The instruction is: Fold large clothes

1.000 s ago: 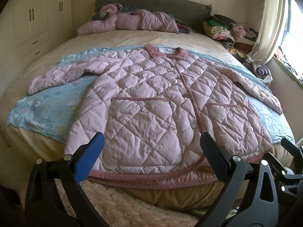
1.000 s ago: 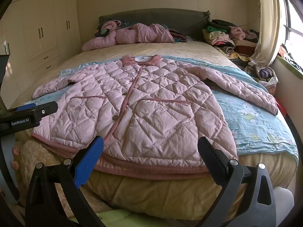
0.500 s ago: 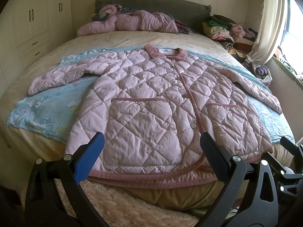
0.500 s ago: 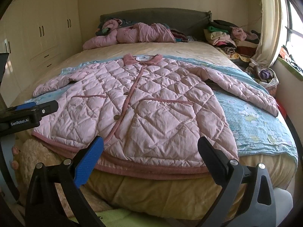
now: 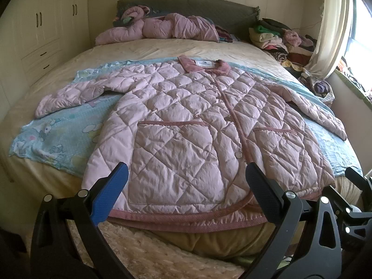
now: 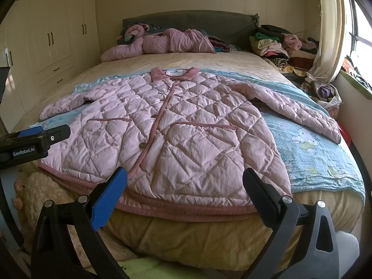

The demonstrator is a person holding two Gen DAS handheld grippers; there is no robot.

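Left wrist view: one pink quilted jacket (image 5: 186,125) lies flat, buttoned and wholly unfolded on the bed (image 5: 162,48), both sleeves spread; the left hand-held gripper (image 5: 186,188) hangs released at its hem, grasping nothing. Right wrist view: the right hand-held gripper (image 6: 184,186) is likewise released and empty (every fold apparently remains), with a second pink garment (image 6: 162,43) bunched by the headboard.

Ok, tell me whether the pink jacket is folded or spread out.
Spread out: the pink quilted jacket lies flat, front up, on the bed, both sleeves extended sideways, no fold made.
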